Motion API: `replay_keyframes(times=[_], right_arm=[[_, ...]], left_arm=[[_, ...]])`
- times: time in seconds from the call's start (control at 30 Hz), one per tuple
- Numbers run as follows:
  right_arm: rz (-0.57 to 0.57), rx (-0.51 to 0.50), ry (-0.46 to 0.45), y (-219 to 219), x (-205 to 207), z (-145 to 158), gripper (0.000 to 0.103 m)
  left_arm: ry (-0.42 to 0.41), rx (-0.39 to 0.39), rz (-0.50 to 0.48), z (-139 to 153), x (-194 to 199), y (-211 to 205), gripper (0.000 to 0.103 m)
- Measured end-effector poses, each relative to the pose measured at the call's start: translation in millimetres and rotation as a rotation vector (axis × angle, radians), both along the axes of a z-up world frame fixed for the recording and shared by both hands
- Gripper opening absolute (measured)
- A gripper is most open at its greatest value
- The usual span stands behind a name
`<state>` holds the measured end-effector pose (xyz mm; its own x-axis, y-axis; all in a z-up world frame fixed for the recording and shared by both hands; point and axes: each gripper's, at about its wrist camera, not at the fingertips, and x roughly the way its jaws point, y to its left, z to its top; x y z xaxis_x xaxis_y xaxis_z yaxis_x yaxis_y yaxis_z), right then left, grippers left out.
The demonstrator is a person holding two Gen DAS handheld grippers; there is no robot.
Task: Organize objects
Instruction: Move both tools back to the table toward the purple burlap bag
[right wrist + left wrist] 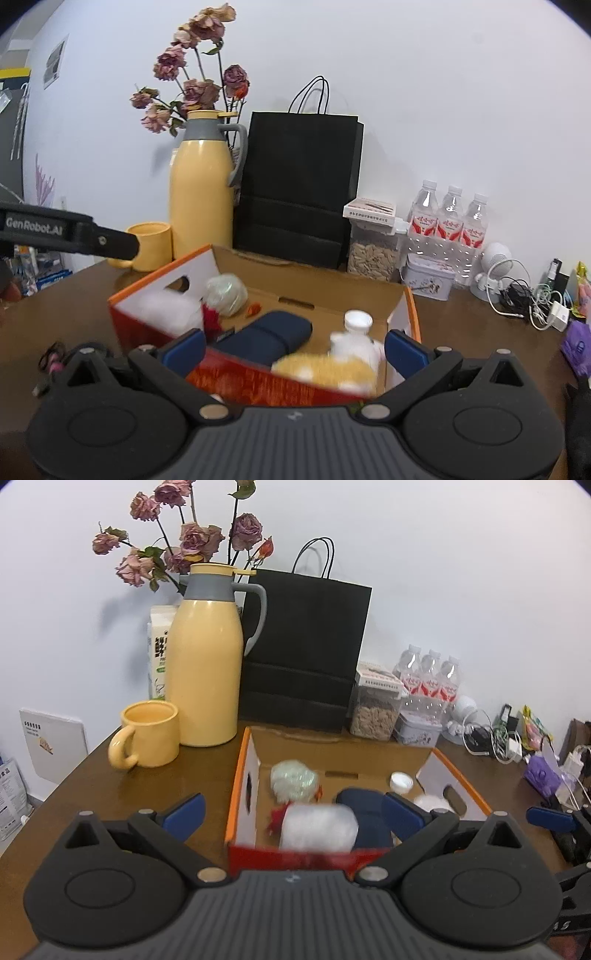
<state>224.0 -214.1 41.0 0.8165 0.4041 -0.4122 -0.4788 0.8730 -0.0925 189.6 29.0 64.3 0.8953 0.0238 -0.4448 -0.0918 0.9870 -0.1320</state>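
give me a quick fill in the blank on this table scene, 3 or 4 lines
1. The yellow mug stands beside a thermos of the same ____ colour.
2. The navy pouch lies inside the cardboard ____.
3. Behind the box stands a paper bag coloured ____.
4. Both the left tongs and right tongs are ____, holding nothing.

Missing words: yellow; box; black; open

Open orange cardboard box with navy pouch, white bottle
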Motion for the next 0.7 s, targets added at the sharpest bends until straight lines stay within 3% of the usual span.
replay_keyframes(times=[0.33,0.7], right_arm=[[0.008,-0.032,0.039,-21.9,-58.6,-19.0,0.103],[-0.018,-0.026,0.129,-36.8,-87.2,-51.0,0.103]], left_arm=[[0.064,0.003,0.004,-24.5,-55.3,10.3,0.103],[0.112,0.003,0.009,-57.7,-97.4,13.1,0.103]])
